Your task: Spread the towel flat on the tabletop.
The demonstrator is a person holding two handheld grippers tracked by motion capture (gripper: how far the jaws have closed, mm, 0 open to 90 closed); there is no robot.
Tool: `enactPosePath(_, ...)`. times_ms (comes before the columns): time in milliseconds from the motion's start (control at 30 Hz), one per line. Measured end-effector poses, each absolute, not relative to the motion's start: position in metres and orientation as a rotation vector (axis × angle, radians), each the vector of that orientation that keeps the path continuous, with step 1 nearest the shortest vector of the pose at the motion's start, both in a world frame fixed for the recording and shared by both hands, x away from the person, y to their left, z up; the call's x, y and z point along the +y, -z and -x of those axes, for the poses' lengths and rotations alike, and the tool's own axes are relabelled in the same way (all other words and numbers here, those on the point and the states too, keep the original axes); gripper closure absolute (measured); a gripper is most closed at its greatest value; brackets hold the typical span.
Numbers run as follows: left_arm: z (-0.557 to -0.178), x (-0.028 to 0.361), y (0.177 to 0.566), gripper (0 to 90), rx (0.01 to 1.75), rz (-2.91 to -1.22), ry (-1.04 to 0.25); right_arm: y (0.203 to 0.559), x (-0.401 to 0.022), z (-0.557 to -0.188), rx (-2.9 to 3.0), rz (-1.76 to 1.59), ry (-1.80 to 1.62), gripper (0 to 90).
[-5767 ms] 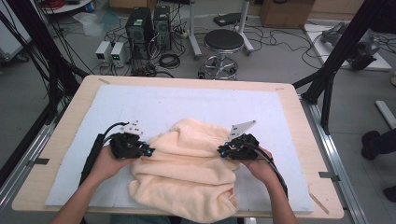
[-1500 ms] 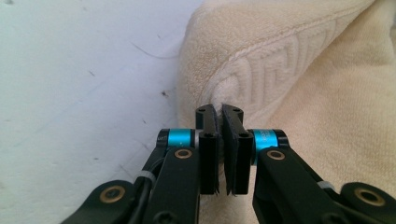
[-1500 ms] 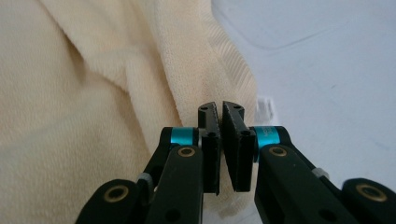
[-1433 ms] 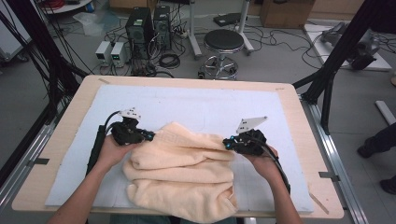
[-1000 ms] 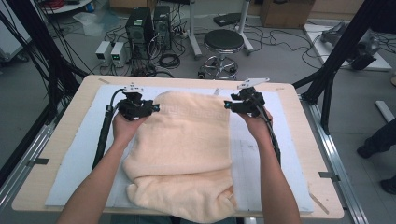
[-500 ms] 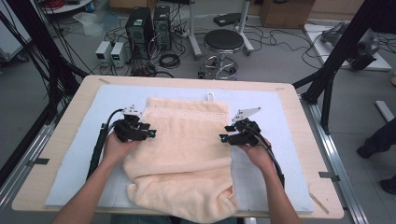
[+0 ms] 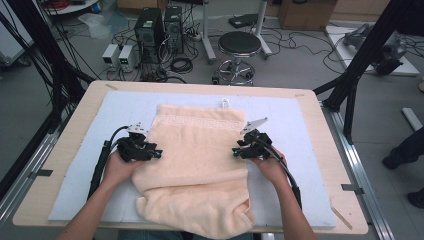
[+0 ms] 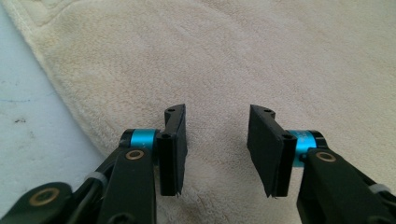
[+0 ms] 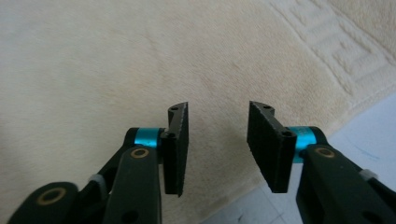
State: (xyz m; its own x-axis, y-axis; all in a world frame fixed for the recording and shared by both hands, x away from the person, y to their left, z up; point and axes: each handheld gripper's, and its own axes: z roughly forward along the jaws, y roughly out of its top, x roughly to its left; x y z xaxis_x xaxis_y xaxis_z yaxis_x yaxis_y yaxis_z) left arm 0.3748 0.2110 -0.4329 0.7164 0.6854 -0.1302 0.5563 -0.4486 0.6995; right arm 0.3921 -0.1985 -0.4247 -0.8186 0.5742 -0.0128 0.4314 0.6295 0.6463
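Both tongs are standing released over a cream towel (image 7: pixel 200 170). Starting from the left, the left gripper (image 7: pixel 159 153) is hovering at the towel's left edge, its jaws apart with only bare terry (image 8: pixel 261 60) showing between them; they have just been closing a little, though nothing is pinched. The right gripper (image 7: pixel 233 150) is doing the same at the towel's right edge, jaws parted above the cloth (image 9: pixel 93 60) beside the patterned border (image 9: pixel 345 51), and just easing inward too.

A moment ago the towel was bunched into a heap near the bench's near edge; now its far half is lying spread flat toward the bench's far edge, border and hanging loop (image 7: pixel 225 103) outermost, while the near end is still rumpled and hanging over the near edge of the bench (image 7: pixel 70 125). It looks as if the spreading is half done, and both hands are coming back to take the side edges next.
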Motion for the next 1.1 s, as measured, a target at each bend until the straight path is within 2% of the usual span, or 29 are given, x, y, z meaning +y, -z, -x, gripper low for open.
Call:
enactPosePath(33,-0.375,0.21,0.433,62.7,0.94,-2.171,-0.234,0.43,-0.198,-0.396,2.635,-0.855,-0.942,62.5)
enactPosePath(167,-0.376,0.21,0.432,69.7,0.957,-2.182,-0.279,0.432,-0.202,-0.4,2.629,-0.904,-0.995,69.0)
enactPosePath(233,-0.377,0.21,0.433,76.3,0.976,-2.167,-0.288,0.432,-0.203,-0.402,2.628,-0.922,-1.013,76.1)
enactPosePath(267,-0.378,0.211,0.434,81.0,0.982,-2.162,-0.285,0.432,-0.204,-0.404,2.64,-0.924,-1.026,82.4)
enactPosePath(333,-0.38,0.212,0.434,84.7,0.998,-2.145,-0.277,0.432,-0.203,-0.406,2.645,-0.913,-1.026,84.2)
enactPosePath(667,-0.398,0.204,0.435,87.2,1.052,-2.106,-0.334,0.432,-0.205,-0.422,2.61,-0.936,-1.011,84.5)
enactPosePath(867,-0.409,0.205,0.434,87.9,1.072,-2.107,-0.303,0.429,-0.205,-0.433,2.63,-0.949,-0.986,84.0)
enactPosePath(1100,-0.402,0.21,0.428,88.0,1.03,-2.156,-0.242,0.423,-0.212,-0.422,2.684,-0.911,-1.025,78.4)
